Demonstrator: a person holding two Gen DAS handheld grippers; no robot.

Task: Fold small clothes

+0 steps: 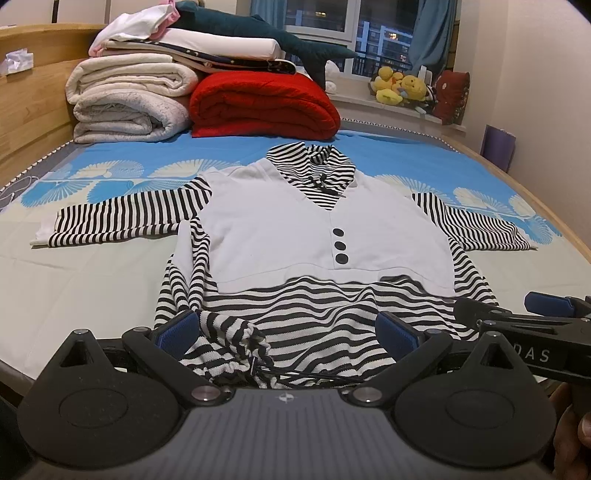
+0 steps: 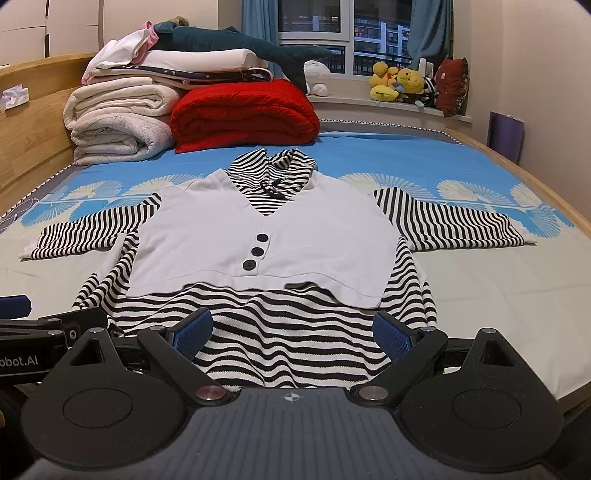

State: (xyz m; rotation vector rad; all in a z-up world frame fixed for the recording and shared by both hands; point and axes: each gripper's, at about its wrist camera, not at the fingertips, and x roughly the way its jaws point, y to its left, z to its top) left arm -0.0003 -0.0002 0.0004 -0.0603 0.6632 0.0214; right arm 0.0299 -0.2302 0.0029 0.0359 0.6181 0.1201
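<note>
Left wrist view puts the striped top (image 1: 317, 229) straight ahead of you, spread flat, front up, on the bed sheet (image 1: 92, 280), collar toward the window and hem toward you. Its white vest panel (image 1: 280, 229) covers the chest, with three dark buttons (image 1: 338, 245) in a line down the middle. Both striped sleeves lie stretched out sideways, one to each side. At the hem, a bunched bit of striped fabric with a thin dark drawstring (image 1: 295, 374) sits between your left gripper's (image 1: 288, 330) fingers, which stand wide apart and grip nothing.

Your right gripper (image 2: 291, 328) is just beside it, over the right part of the hem; its blue pads (image 2: 391, 336) are also spread wide, with flat striped cloth between them and nothing clamped. Each gripper shows at the edge of the other's view.

Beyond the top, at the head of the bed, you have a folded red blanket (image 1: 264, 105) next to a stack of rolled white blankets (image 1: 129, 99), with more folded linens and a dark teal plush shark (image 1: 258, 31) on top. Yellow soft toys (image 2: 397, 85) sit on the windowsill.
</note>
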